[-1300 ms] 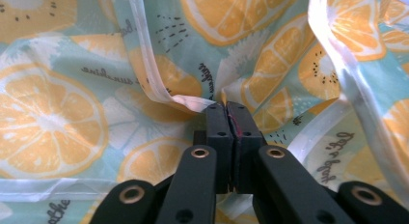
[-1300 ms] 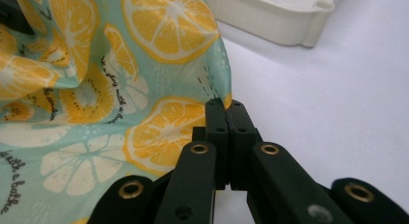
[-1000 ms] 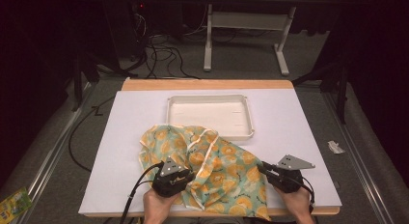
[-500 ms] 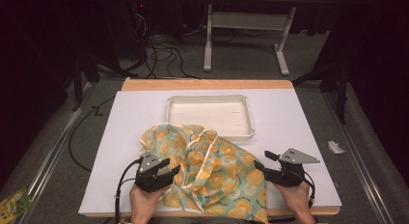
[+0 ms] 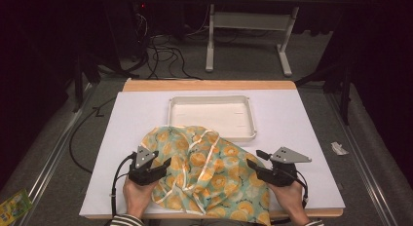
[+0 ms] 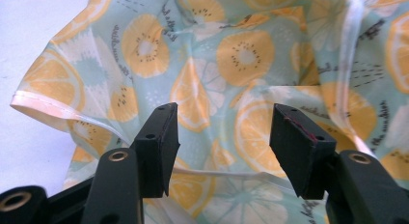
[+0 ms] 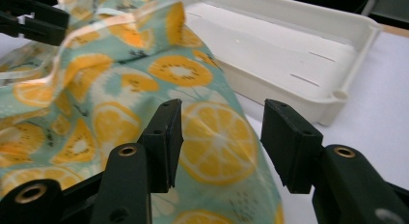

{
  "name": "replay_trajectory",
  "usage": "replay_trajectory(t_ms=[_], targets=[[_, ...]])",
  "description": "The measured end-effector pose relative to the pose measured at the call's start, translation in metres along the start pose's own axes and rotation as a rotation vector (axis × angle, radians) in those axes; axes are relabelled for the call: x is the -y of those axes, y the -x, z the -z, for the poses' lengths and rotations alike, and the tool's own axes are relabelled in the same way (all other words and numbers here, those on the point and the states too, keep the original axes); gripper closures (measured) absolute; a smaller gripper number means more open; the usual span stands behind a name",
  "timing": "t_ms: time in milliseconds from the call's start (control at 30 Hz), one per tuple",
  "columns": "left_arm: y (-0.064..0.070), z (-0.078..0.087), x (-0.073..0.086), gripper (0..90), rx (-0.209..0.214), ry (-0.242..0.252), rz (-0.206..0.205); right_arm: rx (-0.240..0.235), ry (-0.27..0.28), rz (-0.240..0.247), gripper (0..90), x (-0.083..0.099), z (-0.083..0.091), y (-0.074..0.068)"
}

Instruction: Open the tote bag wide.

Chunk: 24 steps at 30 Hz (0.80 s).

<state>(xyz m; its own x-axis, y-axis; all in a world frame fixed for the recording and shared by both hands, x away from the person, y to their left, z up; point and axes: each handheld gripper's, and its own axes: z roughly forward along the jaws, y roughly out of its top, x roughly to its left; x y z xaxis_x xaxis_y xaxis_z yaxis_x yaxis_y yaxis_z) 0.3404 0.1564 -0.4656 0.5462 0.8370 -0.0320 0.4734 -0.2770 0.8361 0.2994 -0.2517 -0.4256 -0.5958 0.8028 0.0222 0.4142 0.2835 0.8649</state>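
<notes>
Cloth (image 5: 207, 175) with an orange-slice print lies crumpled on the near middle of my white table (image 5: 302, 119), its far edge lapping against the near wall of the white tray (image 5: 243, 102). My left gripper (image 5: 160, 166) sits at the cloth's left edge, jaws spread wide with fabric between and beneath them, nothing pinched. My right gripper (image 5: 254, 159) hovers at the cloth's right edge, jaws likewise parted, holding nothing. Cables (image 5: 165, 53) lie on the floor beyond the table.
</notes>
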Motion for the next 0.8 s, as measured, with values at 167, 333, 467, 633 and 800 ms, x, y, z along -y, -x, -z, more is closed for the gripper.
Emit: replay_trajectory(t_ms=[167, 333, 467, 633, 800], targets=[[-0.002, -0.003, 0.003, 43.0, -0.007, -0.009, 0.014, -0.025, 0.005, 0.026, 50.9, -0.007, -0.006, -0.011], [-0.003, -0.005, 0.008, 42.1, -0.011, -0.029, 0.01, -0.051, -0.008, 0.05, 50.7, -0.013, -0.011, -0.021], [-0.001, -0.006, 0.009, 41.1, -0.014, -0.035, -0.003, -0.077, -0.011, 0.077, 50.1, -0.02, -0.016, -0.033], [-0.003, -0.009, 0.015, 41.2, -0.005, -0.029, 0.028, -0.087, -0.02, 0.093, 47.5, -0.026, -0.027, -0.046], [-0.002, -0.009, 0.015, 40.6, -0.012, -0.028, 0.021, -0.104, -0.032, 0.109, 45.2, -0.029, -0.036, -0.055]])
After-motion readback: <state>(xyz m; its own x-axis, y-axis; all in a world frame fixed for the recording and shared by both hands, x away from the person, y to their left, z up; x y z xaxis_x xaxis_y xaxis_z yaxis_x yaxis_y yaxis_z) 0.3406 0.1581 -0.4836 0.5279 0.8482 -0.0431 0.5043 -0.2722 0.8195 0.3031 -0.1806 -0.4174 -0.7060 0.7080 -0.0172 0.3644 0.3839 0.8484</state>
